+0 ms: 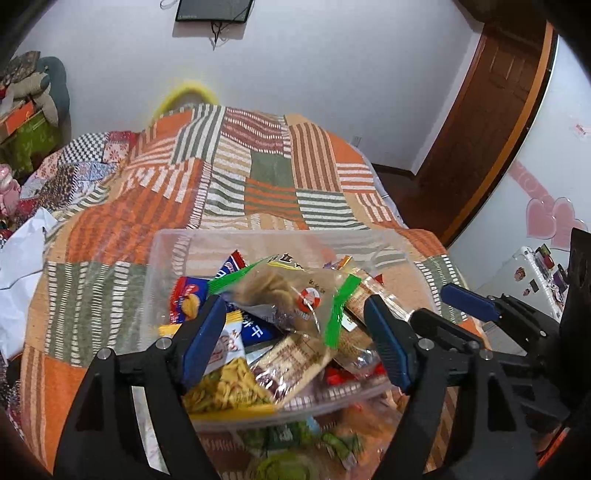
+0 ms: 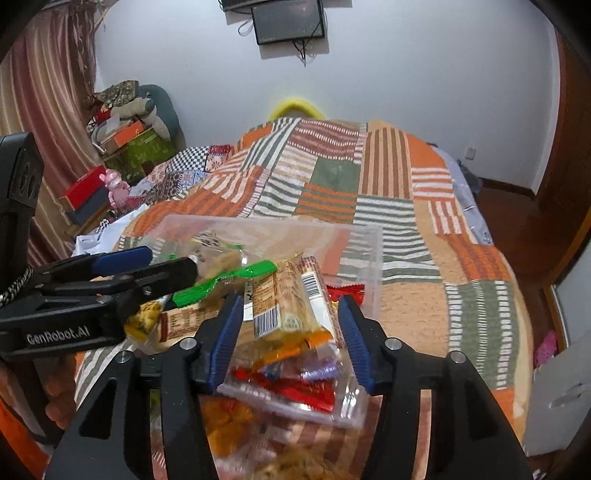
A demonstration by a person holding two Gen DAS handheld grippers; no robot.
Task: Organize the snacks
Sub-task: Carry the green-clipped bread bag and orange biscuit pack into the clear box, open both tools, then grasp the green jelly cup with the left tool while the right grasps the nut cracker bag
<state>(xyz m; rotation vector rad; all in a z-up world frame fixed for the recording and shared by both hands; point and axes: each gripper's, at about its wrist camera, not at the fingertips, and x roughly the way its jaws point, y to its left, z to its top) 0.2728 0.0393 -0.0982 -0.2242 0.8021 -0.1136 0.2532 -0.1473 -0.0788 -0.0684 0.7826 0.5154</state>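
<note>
Both of my grippers hover over a clear plastic bin (image 1: 173,254) that sits on a bed covered by an orange, green and white patchwork quilt (image 1: 273,173).

Left gripper (image 1: 295,332): jaws spread wide, holding nothing. Between its blue fingers (image 1: 205,339) lies the bin's contents, topmost a clear bag of biscuits with green sealed edges (image 1: 284,291). Below it lie a brown-printed wrapper (image 1: 295,362), a yellow packet of crunchy strips (image 1: 225,387), and blue packets (image 1: 236,266) toward the far left wall of the bin.

Right gripper (image 2: 291,343): jaws also parted, nothing clamped. Its fingers straddle the near right corner of the bin, above a barcode-labelled clear pack of biscuits (image 2: 284,306) and red wrappers (image 2: 295,387) at the bottom. I cannot tell whether either finger touches the packs.

More snack packets (image 2: 229,421) lie on the quilt just in front of the bin, blurred. A wall-mounted screen (image 2: 288,22) hangs beyond the bed.
</note>
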